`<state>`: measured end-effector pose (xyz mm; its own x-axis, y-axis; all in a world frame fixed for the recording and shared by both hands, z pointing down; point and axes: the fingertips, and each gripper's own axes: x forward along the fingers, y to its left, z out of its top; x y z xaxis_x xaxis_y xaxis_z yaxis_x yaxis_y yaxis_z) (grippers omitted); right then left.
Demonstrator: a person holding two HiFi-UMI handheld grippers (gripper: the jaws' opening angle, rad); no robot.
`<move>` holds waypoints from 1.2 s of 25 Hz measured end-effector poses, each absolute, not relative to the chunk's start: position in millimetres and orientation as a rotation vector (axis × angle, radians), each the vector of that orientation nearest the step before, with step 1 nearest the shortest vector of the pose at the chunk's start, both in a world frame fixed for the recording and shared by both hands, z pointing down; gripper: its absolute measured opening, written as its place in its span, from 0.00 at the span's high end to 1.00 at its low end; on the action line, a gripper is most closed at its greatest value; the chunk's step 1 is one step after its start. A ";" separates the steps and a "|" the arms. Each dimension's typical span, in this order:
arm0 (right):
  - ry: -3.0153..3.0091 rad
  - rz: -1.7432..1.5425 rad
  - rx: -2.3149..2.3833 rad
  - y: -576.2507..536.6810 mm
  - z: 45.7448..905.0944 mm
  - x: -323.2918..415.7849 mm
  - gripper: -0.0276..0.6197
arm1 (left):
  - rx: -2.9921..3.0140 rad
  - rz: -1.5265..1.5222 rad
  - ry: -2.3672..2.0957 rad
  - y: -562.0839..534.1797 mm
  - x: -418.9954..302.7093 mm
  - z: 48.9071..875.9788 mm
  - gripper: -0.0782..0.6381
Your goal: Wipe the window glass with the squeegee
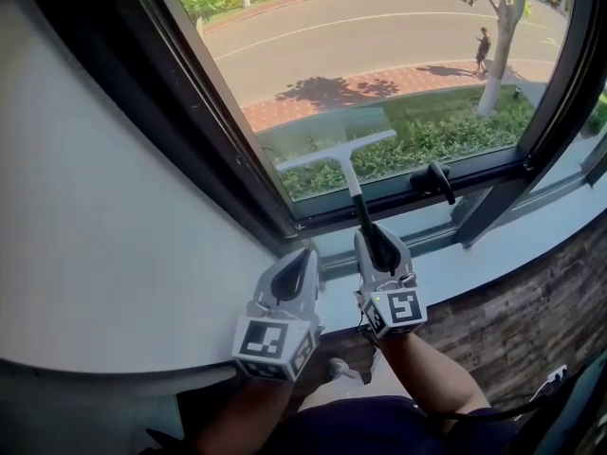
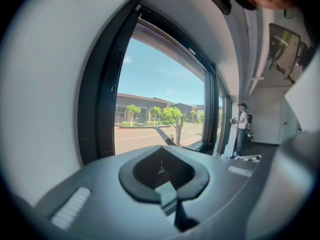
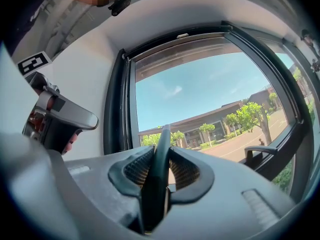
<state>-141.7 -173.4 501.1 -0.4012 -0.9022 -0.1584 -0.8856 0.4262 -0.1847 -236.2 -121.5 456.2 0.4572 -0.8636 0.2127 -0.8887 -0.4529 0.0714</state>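
Left claw (image 1: 296,268) pressed together on nothing, right claw (image 1: 380,246) pinching the squeegee (image 1: 339,151) by its black shaft.
I see the left claw low beside the white sill (image 1: 114,254); the squeegee stands up from my right claw, pale blade tilted across the lower window glass (image 1: 379,36), just left of the black window handle (image 1: 436,179).

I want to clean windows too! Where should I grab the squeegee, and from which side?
Grab the squeegee by its dark handle, near the bottom end, coming from below on the room side. The handle is a slim bar pointing back at you, while the wide blade lies against the glass and must stay free. The right hand-held gripper is shut on it there.
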 end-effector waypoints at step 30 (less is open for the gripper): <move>2.509 -0.418 -1.655 -155.1 602.4 -138.5 0.80 | 2.470 0.312 -1.442 -117.7 -224.8 502.4 0.90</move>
